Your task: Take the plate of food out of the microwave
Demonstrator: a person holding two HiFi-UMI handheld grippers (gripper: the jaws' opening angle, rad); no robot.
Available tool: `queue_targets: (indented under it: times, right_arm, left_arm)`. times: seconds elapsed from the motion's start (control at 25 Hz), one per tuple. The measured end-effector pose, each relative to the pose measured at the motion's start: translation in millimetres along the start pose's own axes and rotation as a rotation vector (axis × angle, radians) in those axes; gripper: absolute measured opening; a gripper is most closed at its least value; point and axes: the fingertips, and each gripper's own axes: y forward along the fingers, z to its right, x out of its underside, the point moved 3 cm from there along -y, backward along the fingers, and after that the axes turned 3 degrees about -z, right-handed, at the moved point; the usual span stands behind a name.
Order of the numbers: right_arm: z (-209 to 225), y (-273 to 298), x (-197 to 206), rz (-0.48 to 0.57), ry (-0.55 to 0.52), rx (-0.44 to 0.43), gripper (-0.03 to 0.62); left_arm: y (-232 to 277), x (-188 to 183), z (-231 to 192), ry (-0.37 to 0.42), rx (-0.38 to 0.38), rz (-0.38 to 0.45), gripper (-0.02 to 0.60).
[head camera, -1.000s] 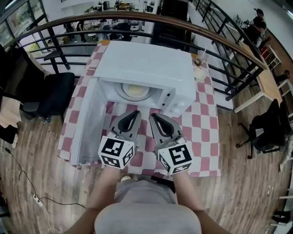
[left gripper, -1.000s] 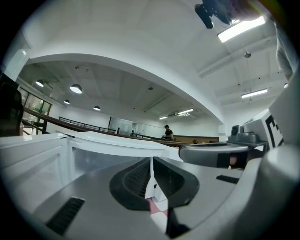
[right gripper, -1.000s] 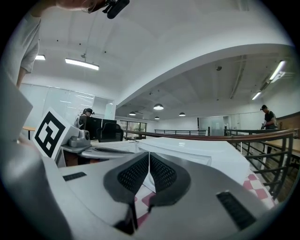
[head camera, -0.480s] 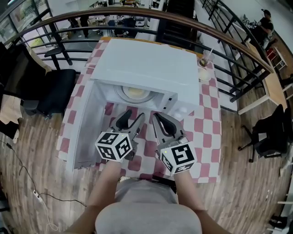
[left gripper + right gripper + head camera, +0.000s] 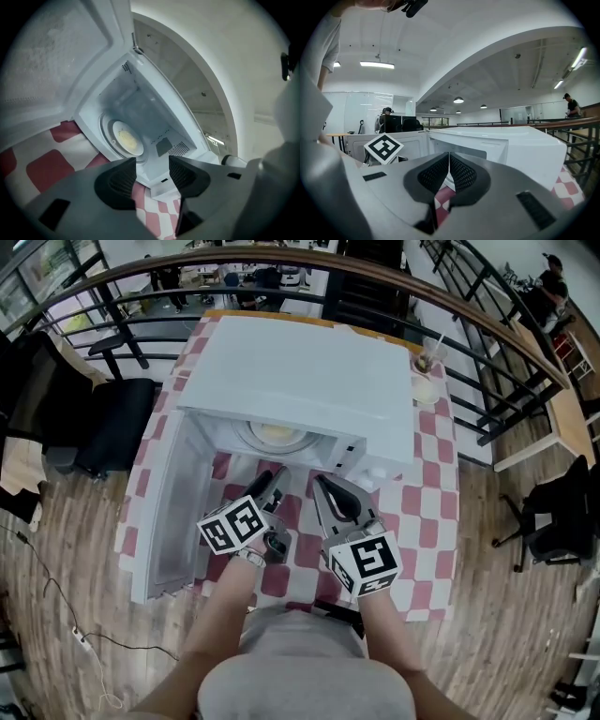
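Sitting flat inside the microwave (image 5: 309,371), the plate (image 5: 277,432) of pale yellow food lies straight ahead of the left gripper (image 5: 272,486), a little beyond its tips and just past the open mouth of the cavity. In the left gripper view the plate shows just above and left of the gap between the jaws. Those jaws stand moderately apart, having just swung open and then eased in a little. Nothing is between them; only the front edge of the microwave and the cloth show through.

The left gripper is rolled to one side, so its gap lies slantwise to the plate. A round plate has no long axis, and what counts is the flat near rim. My judgement is that the jaws must come to it with one above and one below.

The right gripper (image 5: 323,484) is just beside the left, on its right, with its jaws together and empty. From it the plate lies ahead and to the left, so the left gripper looks the better placed to reach in. The door (image 5: 169,512) stands open along the left gripper's left side.

I count one plate, one microwave, one door and two grippers. One cup (image 5: 424,371) with a straw stands well ahead and right of the right gripper, on the checked cloth (image 5: 427,493).
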Motion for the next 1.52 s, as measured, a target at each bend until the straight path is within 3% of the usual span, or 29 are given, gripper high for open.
queue_targets:
  times: [0.16, 0.4, 0.6, 0.92, 1.08, 1.28, 1.52]
  right_arm:
    - [4.4, 6.7, 7.5, -0.010, 0.018, -0.007, 0.028]
    - [3.0, 14.7, 19.2, -0.040, 0.034, -0.037, 0.028]
    - [-2.1, 20.6, 27.4, -0.057, 0.044, -0.070, 0.028]
    - [2.4, 27.1, 38.5, -0.081, 0.077, -0.077, 0.028]
    - [7.7, 29.7, 39.3, -0.080, 0.091, -0.070, 0.028]
    - [9.5, 32.1, 43.0, -0.086, 0.101, -0.069, 0.028]
    - [11.5, 32.7, 47.0, -0.094, 0.109, -0.065, 0.028]
  left_arm:
    - [16.8, 0.9, -17.8, -0.128, -0.011, 0.005, 0.222]
    - [35.7, 4.6, -43.9, -0.403, -0.043, 0.050, 0.286]
    - [50.5, 8.5, -64.2, -0.596, -0.071, 0.086, 0.291]
    - [73.8, 1.2, -76.9, -0.641, -0.118, 0.091, 0.291]
    - [73.3, 5.0, -80.1, -0.652, -0.160, 0.103, 0.252]
    - [72.9, 2.5, -86.4, -0.658, -0.269, 0.091, 0.303]
    - [81.4, 3.2, -96.3, -0.700, -0.366, 0.079, 0.313]
